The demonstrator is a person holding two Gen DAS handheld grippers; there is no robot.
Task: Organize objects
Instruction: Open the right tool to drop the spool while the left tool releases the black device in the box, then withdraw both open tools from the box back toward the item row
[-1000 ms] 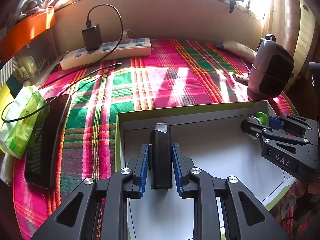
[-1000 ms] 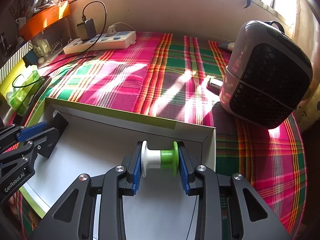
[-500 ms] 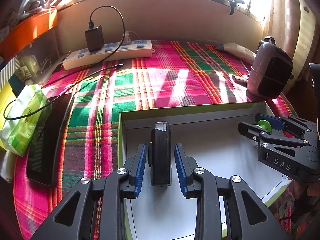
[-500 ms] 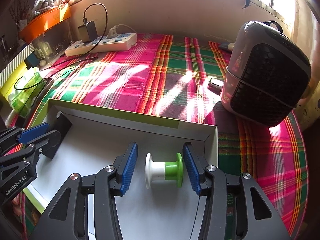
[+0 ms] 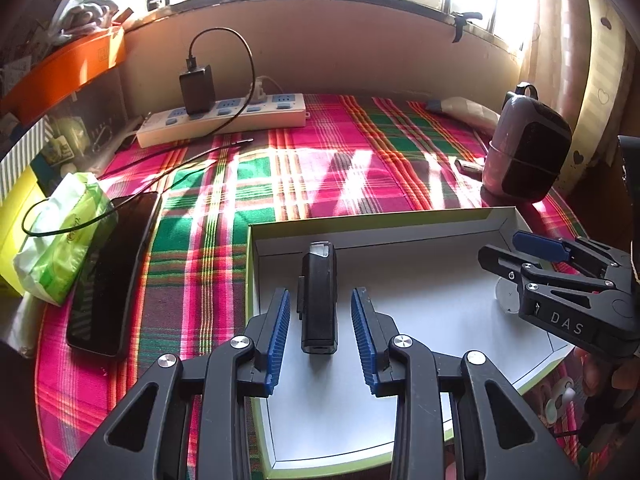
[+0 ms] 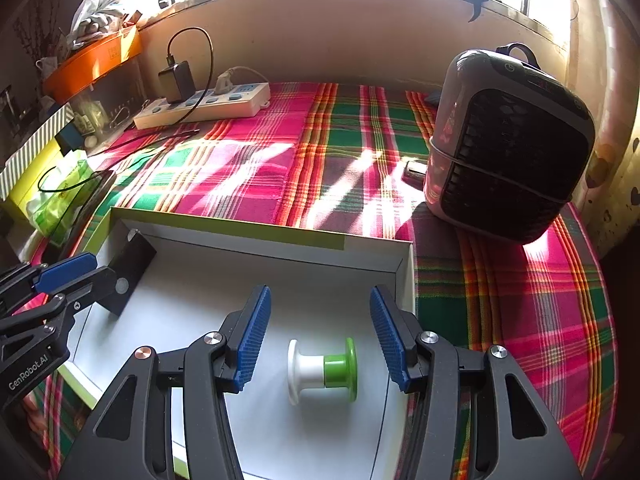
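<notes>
A shallow white box with a green rim (image 5: 360, 218) (image 6: 240, 224) lies on the plaid cloth. In the left wrist view, a black oblong gadget (image 5: 318, 300) lies flat on the box floor between the blue pads of my left gripper (image 5: 320, 294). Its jaws are opening and the pads stand clear of the gadget on both sides. In the right wrist view, a white and green spool (image 6: 322, 366) lies on its side in the box. My right gripper (image 6: 320, 292) straddles it with jaws opening and neither pad touching it.
A pink and black heater (image 6: 504, 148) stands right of the box, with a small dark item (image 6: 414, 172) beside it. Left of the box lie a black phone (image 5: 112, 276) and a green tissue pack (image 5: 60, 236). A power strip (image 5: 224, 118) with a charger sits by the back wall.
Both grippers were shut, the left on the black gadget and the right on the spool. Both have opened and let go, and both objects now lie loose in the box.
</notes>
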